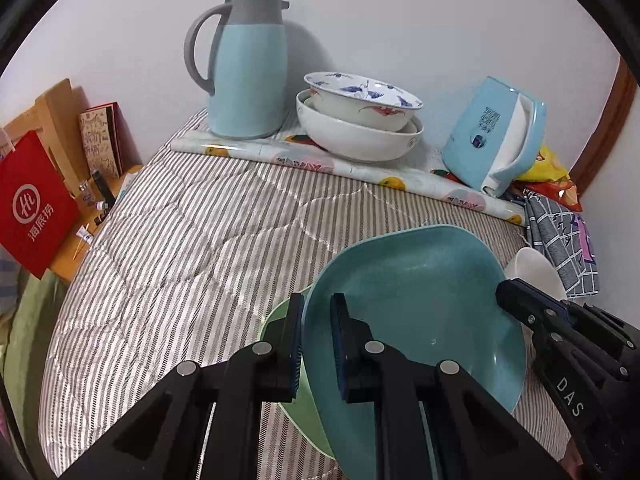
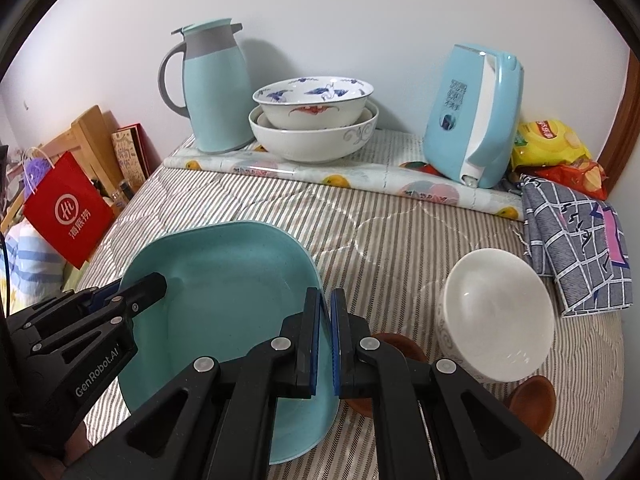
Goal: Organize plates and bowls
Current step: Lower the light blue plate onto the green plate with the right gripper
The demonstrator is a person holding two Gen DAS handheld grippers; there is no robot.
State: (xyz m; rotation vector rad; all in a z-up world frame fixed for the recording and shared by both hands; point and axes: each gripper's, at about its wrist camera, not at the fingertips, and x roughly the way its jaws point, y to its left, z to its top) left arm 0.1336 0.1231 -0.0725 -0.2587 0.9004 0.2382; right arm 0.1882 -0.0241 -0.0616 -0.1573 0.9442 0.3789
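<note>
Teal plate (image 1: 420,300) — both hand-held grippers clamped

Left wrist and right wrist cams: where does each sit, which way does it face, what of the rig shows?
Left wrist: on the left gripper, facing forward and down over the striped bed; its fingers straddle the square teal plastic plate's left rim; right gripper enters at right.
Right wrist: on the right gripper, same heading; pinches the plate's right rim; left gripper at left, small white bowl at right.
Shared: plate, light blue thermos jug, stacked porcelain bowls, light blue kettle.
</note>
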